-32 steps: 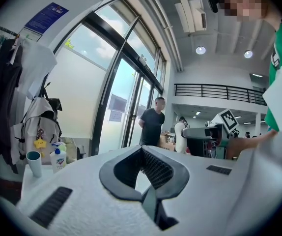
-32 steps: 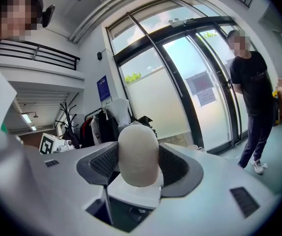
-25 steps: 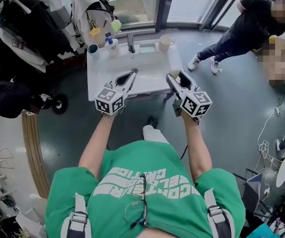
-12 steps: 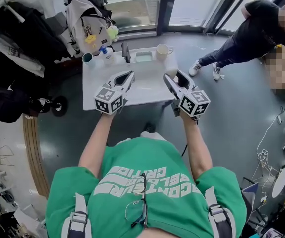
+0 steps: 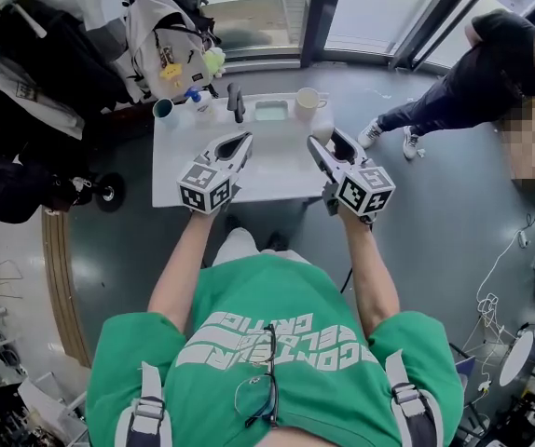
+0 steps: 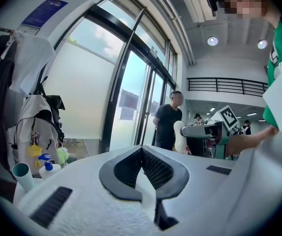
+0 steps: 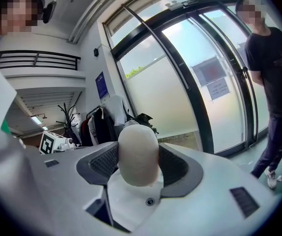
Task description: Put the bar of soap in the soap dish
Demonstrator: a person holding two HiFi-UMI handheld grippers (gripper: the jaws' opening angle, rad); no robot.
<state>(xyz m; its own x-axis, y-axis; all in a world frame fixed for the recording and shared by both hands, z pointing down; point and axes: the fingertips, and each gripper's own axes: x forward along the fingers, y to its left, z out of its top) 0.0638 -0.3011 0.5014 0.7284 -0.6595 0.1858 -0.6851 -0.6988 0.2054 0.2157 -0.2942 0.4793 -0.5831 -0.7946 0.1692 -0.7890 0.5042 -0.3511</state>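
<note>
White counter [image 5: 267, 170] before glass doors [image 5: 361, 7]; soap dish [image 5: 270, 110] near its back edge. My right hand-held gripper [image 5: 326, 142] is clamped on the bar of soap [image 7: 138, 154], over the counter's right edge. My left hand-held gripper [image 5: 242, 142] has its jaws together, empty.

The bar of soap [image 7: 138, 154] is cream, the table [image 5: 277, 168] white, the person's shirt [image 5: 277, 287] green with white lettering.

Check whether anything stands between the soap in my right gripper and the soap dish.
Nothing visible does. The right gripper holds the soap over the right of the sink; the soap dish lies at its back rim, only bare sink between. The mug stands close beside the dish, on its right.
</note>
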